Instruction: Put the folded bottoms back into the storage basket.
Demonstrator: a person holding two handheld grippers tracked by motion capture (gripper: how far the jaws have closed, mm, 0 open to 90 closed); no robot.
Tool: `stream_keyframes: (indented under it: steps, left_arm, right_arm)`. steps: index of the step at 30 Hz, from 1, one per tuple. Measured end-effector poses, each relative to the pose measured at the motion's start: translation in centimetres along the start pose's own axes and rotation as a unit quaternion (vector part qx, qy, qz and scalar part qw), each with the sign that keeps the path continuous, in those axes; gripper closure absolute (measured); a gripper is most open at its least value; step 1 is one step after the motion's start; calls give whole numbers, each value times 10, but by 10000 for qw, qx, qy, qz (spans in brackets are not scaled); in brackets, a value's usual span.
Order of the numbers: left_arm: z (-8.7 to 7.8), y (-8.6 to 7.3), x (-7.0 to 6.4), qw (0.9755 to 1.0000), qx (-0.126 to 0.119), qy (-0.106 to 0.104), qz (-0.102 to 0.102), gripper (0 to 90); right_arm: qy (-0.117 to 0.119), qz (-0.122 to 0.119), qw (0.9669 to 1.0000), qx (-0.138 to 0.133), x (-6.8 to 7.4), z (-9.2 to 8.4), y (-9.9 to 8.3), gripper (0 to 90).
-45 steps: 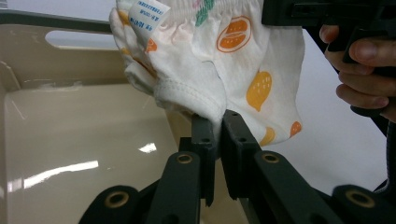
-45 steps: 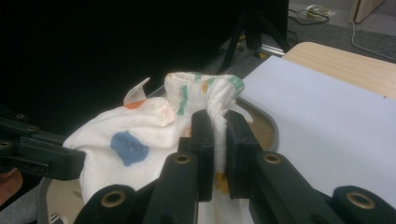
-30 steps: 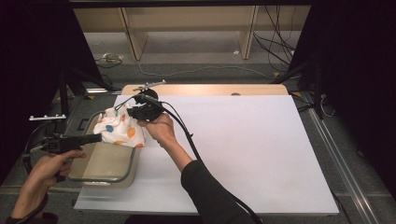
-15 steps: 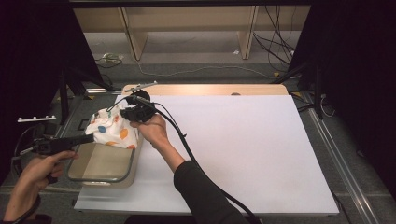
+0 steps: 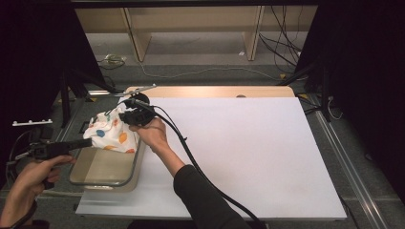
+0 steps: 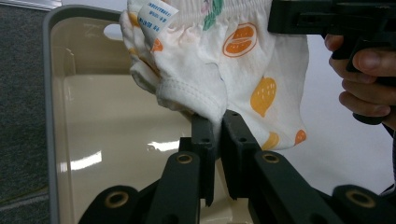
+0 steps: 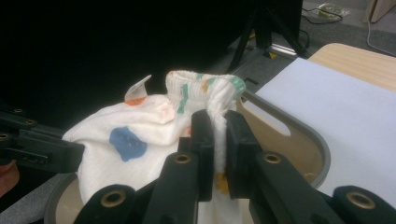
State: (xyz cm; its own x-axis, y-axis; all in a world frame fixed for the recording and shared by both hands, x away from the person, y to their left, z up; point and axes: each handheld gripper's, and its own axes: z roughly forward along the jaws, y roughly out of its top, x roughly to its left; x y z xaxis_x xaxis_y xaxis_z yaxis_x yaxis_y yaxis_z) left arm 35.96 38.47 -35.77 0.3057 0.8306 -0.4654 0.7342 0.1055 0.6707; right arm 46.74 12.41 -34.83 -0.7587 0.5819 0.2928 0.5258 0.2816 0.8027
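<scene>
A small white cloth garment (image 5: pixel 112 133) printed with coloured fruit hangs over the far end of a beige tray (image 5: pixel 98 168) at the table's left edge. My right gripper (image 5: pixel 129 114) is shut on its ribbed waistband (image 7: pixel 205 88), holding it up from above. My left gripper (image 5: pixel 88 142) is shut on the garment's lower hem (image 6: pixel 196 100), coming in from the left. In the left gripper view the cloth (image 6: pixel 233 60) drapes above the tray's shiny floor (image 6: pixel 116 140), and the other hand's gripper (image 6: pixel 336 21) crosses the top right.
The tray's grey rim (image 6: pixel 46 93) sits partly off the white table cover (image 5: pixel 248 152). A wooden table edge (image 5: pixel 215 91) runs along the back. Tripod legs and cables (image 5: pixel 76 81) stand on the floor to the left and behind.
Both grippers have carried the garment a little to the left and lowered it toward the tray. The left hand has pulled back toward the left edge.
</scene>
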Motion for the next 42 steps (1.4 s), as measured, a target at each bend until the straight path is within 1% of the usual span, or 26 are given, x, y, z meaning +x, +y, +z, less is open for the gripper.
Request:
stream_keyframes:
  steps: [10, 17, 21, 28, 33, 37, 42]
  left_arm:
    - [-2, -1, 6, 10000, 29, 43, -66, 837]
    - [1, -3, 12, 9999, 75, 85, -130, 836]
    - [2, -3, 11, 9997, 137, 205, -70, 836]
    - [2, -4, 15, 9995, 153, 235, -113, 836]
    - [1, -5, 17, 9995, 145, 244, -142, 836]
    - [2, -6, 21, 9992, 203, 279, -184, 836]
    - [3, -6, 21, 9992, 219, 276, -169, 836]
  right_arm:
    - [-3, 13, 10000, 43, 3, 7, -2, 838]
    - [-15, 19, 10000, 72, 2, 10, -2, 837]
    - [-4, 33, 9999, 115, 2, 14, -3, 837]
    - [5, 36, 9999, 134, 5, 19, -6, 836]
    - [-5, 90, 9998, 155, 4, 22, -7, 836]
    - [-10, 84, 9998, 178, 5, 24, -9, 836]
    - [-14, 79, 9998, 177, 5, 25, -9, 836]
